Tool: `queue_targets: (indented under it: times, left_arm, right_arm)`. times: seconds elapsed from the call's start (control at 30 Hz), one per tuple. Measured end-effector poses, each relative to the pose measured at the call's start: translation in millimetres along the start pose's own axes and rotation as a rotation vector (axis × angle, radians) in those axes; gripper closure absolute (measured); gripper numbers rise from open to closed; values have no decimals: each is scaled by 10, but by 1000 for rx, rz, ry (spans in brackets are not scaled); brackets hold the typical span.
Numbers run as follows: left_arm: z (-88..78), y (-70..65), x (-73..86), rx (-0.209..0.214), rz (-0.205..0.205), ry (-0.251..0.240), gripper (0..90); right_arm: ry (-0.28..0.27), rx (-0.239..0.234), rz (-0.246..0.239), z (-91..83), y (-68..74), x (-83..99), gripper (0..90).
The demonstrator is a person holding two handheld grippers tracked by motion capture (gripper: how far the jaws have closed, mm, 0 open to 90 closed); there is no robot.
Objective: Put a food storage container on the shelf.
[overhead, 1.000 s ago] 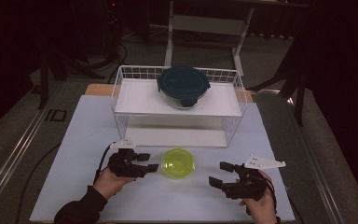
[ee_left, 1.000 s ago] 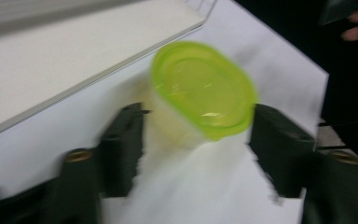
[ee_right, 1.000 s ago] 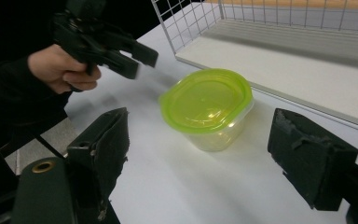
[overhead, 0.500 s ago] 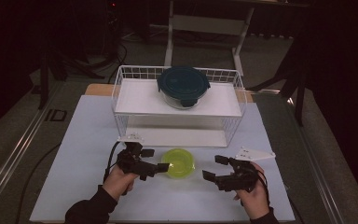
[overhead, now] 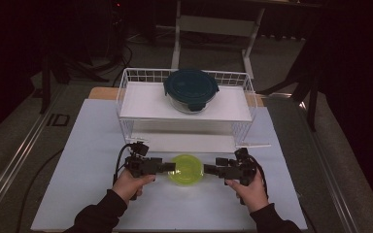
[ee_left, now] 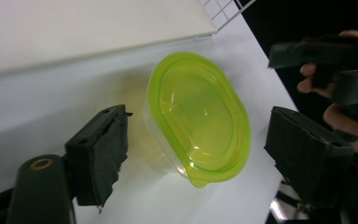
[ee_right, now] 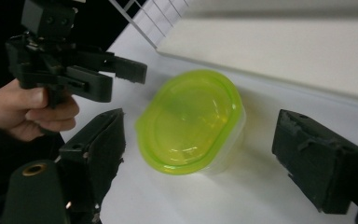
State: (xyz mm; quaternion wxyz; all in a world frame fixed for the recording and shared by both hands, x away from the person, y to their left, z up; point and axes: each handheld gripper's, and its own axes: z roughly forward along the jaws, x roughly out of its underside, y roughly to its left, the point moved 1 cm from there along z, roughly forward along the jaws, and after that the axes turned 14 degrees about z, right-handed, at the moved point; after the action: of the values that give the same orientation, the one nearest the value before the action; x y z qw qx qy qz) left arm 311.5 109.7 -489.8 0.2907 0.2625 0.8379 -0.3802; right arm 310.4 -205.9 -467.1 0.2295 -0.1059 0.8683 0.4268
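Closing in from both sides, the two grippers have moved toward the small round container with the translucent lime-green plastic lid point(overhead: 186, 169), which sits on the white bench point(overhead: 87, 145) just in front of the white wire rack point(overhead: 126, 104). A second ago both hands were held well apart from it, nearer the bench's front edge; half a second ago the left had already come close, and now the left gripper point(overhead: 171, 167) points at the container's left rim while the right gripper point(overhead: 209, 170) points at its right rim, their tips almost touching it. The container itself has not shifted.

Both grippers are spread wide: in the left gripper view the lime lid point(ee_left: 198, 119) lies between and beyond the black jaws, and the right gripper view shows the same point(ee_right: 191, 121), with nothing pinched in either. The dark teal-lidded glass container point(overhead: 190, 90) rests untouched on the rack's upper shelf.

My reading is that the approach is nearly over and a two-sided grasp or lid removal comes next; no contact is confirmed yet.
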Motion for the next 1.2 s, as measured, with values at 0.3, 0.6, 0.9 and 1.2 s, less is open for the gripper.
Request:
queue_targets:
  times: [0.3, 0.6, 0.9, 1.2]
  left_arm:
    - [108, 127, 106, 73, -102, 6, 472]
    - [178, 147, 145, 93, -122, 23, 652]
    - [184, 149, 181, 102, -147, 26, 745]
    - [142, 118, 199, 121, -174, 38, 786]
  right_arm:
    - [89, 19, 167, 223, -186, -30, 424]
    - [148, 50, 239, 407, -265, -2, 647]
    - [180, 25, 266, 442, -222, 25, 756]
    - [156, 28, 247, 402, -173, 86, 780]
